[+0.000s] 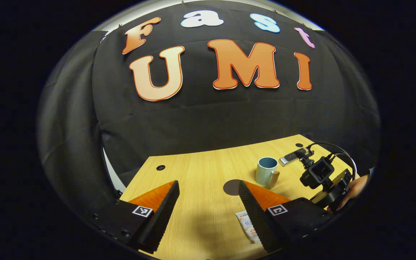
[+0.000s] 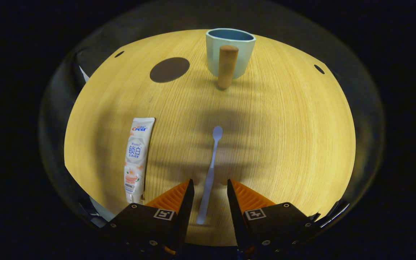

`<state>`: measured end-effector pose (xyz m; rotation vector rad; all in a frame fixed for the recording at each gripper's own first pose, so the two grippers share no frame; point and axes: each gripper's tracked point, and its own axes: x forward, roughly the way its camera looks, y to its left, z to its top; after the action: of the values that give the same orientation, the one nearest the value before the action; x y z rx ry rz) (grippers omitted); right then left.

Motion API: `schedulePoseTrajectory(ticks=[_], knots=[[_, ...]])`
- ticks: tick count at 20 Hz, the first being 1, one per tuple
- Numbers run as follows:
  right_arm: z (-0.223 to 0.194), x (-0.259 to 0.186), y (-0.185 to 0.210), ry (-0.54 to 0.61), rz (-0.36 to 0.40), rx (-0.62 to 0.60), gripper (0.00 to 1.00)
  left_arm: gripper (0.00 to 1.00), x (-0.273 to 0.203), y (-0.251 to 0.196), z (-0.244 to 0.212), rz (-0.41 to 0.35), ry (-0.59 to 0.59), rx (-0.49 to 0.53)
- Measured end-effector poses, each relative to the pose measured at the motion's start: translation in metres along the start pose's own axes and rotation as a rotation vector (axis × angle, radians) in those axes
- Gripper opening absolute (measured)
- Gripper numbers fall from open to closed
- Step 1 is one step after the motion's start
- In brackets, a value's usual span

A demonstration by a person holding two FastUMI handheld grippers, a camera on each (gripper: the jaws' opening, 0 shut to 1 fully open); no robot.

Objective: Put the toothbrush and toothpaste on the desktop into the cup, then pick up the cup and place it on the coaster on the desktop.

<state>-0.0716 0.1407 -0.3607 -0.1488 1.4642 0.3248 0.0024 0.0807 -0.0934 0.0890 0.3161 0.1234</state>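
Both my grippers stand unclenched. My right gripper (image 2: 210,187) straddles the toothbrush (image 2: 211,169) handle, apparently not yet touching, lined up with the cup (image 2: 230,52). My left gripper (image 1: 208,202) waits above the toothpaste (image 2: 137,157); the coaster (image 2: 169,69) lies beside the cup.

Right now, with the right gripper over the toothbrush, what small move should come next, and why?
Probably close the right gripper on the toothbrush: its handle lies flat on the desktop between the open fingers, nothing yet gripped, and the cup stands empty ahead.
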Motion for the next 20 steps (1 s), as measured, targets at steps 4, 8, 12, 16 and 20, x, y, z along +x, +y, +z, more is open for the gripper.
schedulePoseTrajectory(ticks=[4, 8, 12, 16, 20], knots=[[0.001, 0.010, 0.006, 0.061, 0.035, 0.059, 0.43, 0.99, 0.005, 0.001, -0.013, 0.023, 0.041, -0.025], [0.001, 0.014, 0.006, 0.108, 0.055, 0.085, 0.19, 0.99, 0.005, -0.004, -0.020, 0.035, 0.078, -0.028], [0.001, 0.012, 0.006, 0.105, 0.097, 0.100, 0.09, 0.99, 0.010, -0.019, -0.037, 0.009, 0.149, -0.049], [0.001, 0.004, 0.004, 0.088, 0.149, 0.111, 0.08, 0.99, 0.026, -0.040, -0.067, -0.044, 0.262, -0.103], [0.007, -0.014, -0.005, 0.031, 0.189, 0.099, 0.07, 1.00, 0.041, -0.052, -0.119, -0.098, 0.458, -0.173]])
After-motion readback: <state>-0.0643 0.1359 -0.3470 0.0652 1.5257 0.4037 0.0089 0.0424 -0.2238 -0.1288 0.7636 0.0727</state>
